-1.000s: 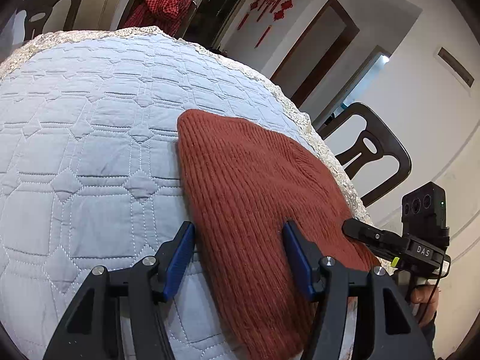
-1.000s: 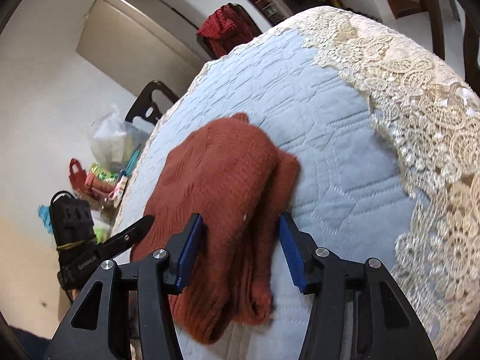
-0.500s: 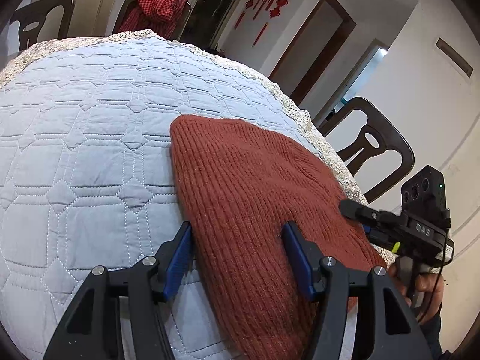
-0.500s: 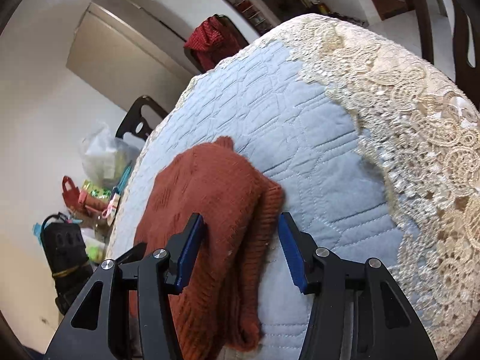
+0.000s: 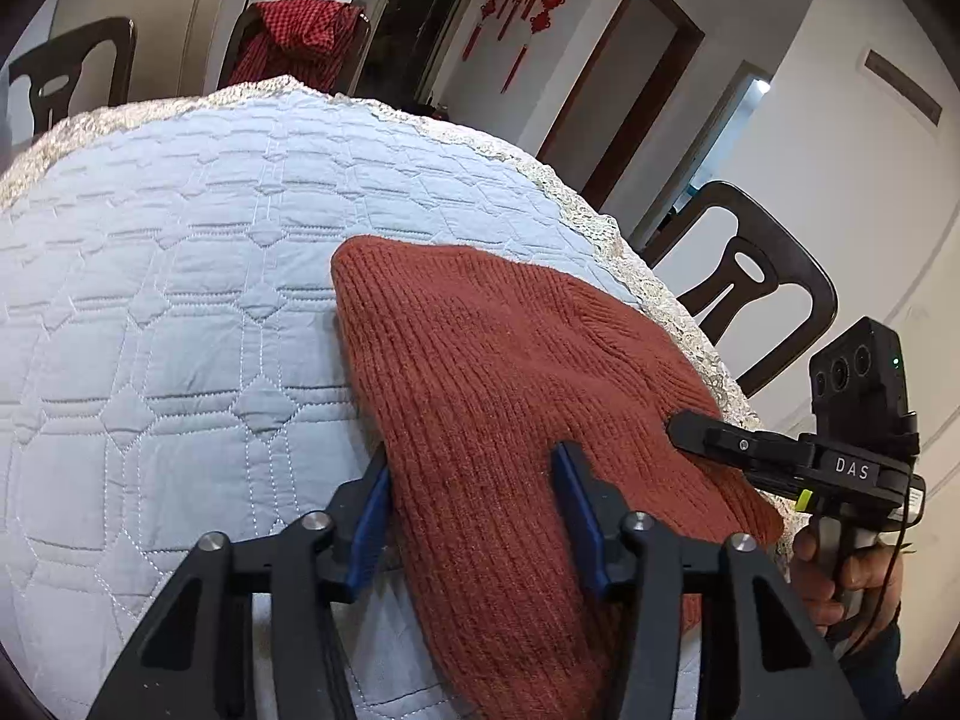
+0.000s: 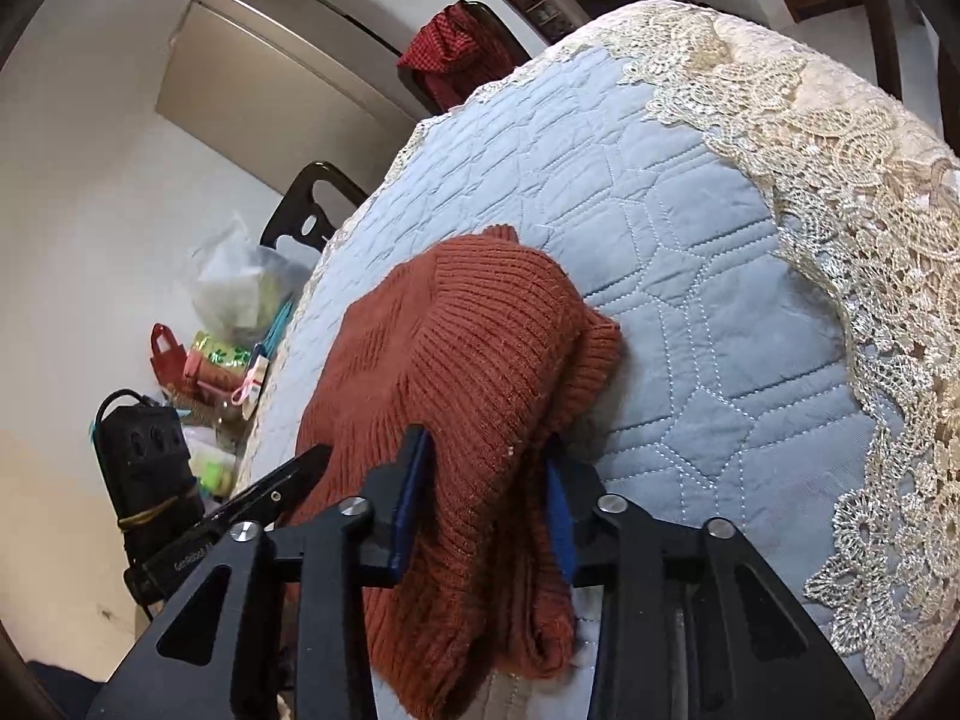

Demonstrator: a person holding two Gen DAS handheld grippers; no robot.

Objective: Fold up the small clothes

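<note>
As both jaws have just been closing: grab step, likely to lift near hem for fold.
Garment: rust knit [image 5: 510, 396] flat on quilted desk [image 5: 180, 312], near right edge.
L hand-held gripper [image 5: 474, 510]: half open, knit's near-left edge between pads, pinch unclear.
R hand-held gripper [image 6: 486, 504]: narrowed, pads squeezing bunched near-right hem.

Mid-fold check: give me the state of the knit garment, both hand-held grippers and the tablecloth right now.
Rust knit garment: lying on the table, near edge bunched between both sets of pads.
Left hand-held gripper: jaws just closing on the garment's near edge.
Right hand-held gripper: jaws just closing, pads pressing the folded knit.
Quilted tablecloth: spread flat, lace border hanging at the rim.
</note>
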